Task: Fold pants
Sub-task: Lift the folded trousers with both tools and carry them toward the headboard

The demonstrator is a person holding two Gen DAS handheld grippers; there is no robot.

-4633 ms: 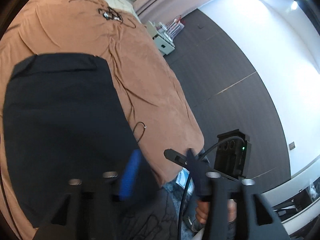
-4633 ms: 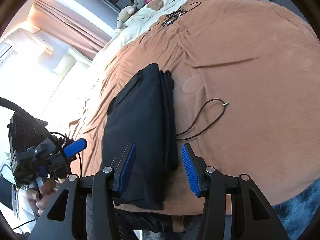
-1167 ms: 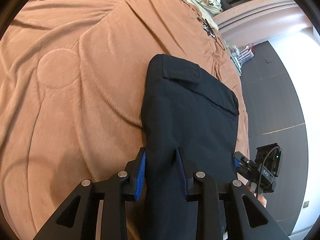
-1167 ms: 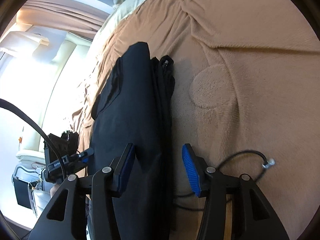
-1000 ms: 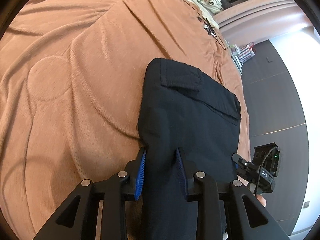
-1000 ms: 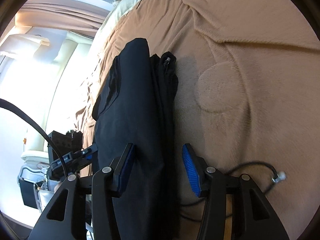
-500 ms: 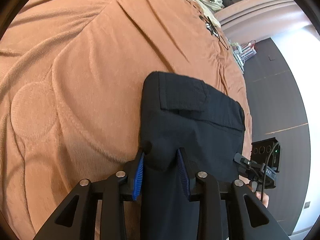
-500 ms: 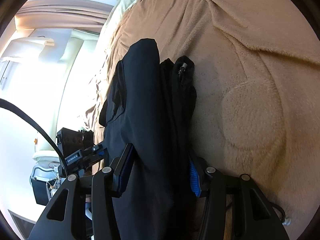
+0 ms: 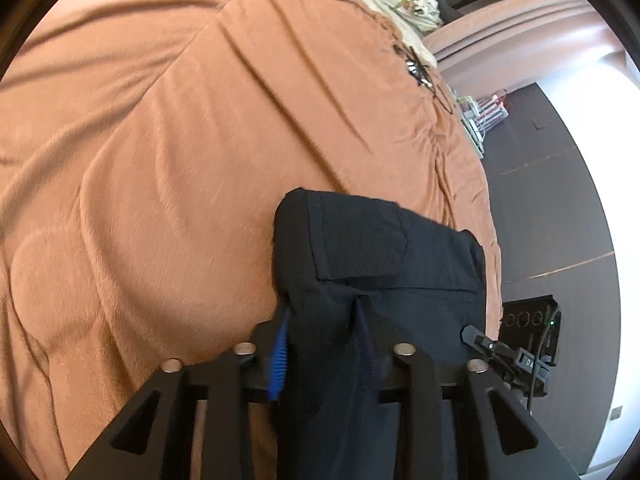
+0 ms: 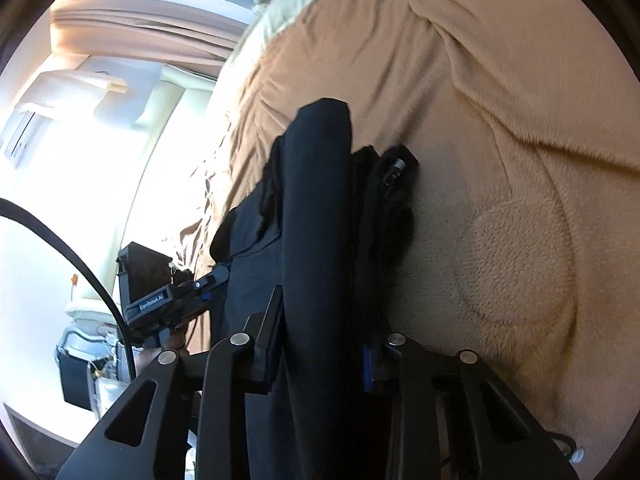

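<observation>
My pants are dark, almost black, and folded into a long, thick stack on the brown bed. One end is lifted up between my fingers. A flat pocket flap shows on top. Along one side the layers bunch up, with a small zipper there.

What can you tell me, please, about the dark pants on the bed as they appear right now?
The dark navy fabric pants lie folded into a long, narrow bundle on the fuzzy tan-brown blanket. A flat flap, seemingly a pocket, shows on the upper face, and stacked layers with a small metal piece show along one side in the right wrist view. Their near end is bunched between the fingers of the left gripper and the right gripper, one at each near corner.
</observation>
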